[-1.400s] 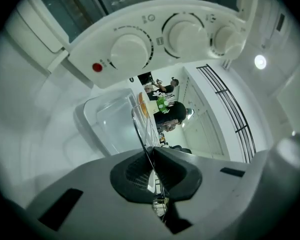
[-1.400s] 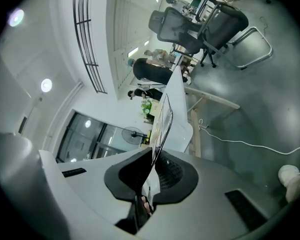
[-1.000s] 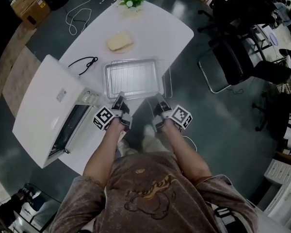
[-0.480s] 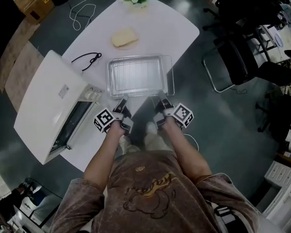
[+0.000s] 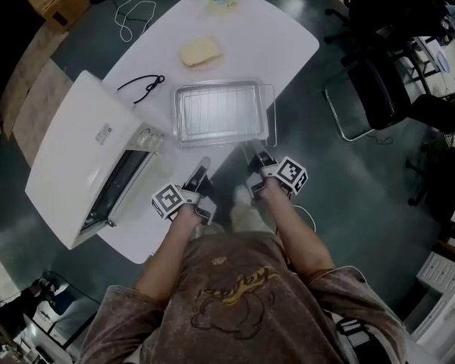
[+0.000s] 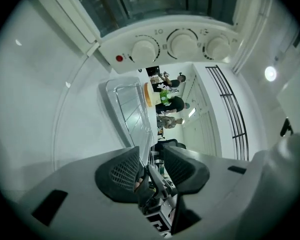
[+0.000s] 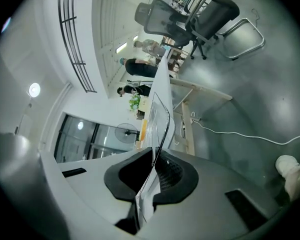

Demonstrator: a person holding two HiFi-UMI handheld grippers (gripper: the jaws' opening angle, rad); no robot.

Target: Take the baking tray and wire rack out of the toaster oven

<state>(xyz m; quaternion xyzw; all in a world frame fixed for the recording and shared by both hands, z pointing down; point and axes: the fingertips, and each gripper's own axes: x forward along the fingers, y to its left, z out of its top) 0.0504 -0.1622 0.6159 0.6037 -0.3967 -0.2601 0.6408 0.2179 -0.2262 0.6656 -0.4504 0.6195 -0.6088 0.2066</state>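
**A:** Where are the tray and rack, and how far along is the job?

**B:** Both look to be out of the toaster oven [image 5: 83, 165]. The baking tray [image 5: 216, 112] lies flat on the white table [image 5: 280, 44], just right of the oven. The wire rack [image 5: 271, 118] is stacked with it, its wires jutting past the tray's right side. I cannot tell which one is on top. Judging by this, little is left beyond letting go.

**A:** What are the tongs doing?

**B:** The right gripper [image 5: 254, 152] has its jaws pressed together on the tray's near rim, with a rack wire caught alongside. The left gripper [image 5: 205, 164] has its jaws spread with nothing between them, clear of the tray and pointing towards it.

**A:** What has changed from a second ago?

**B:** A second ago both grippers were at the tray's near edge. The left jaws have just been opening, and that gripper has drawn back towards the person. The right grip is unchanged, and the tray lies in much the same spot beside the oven
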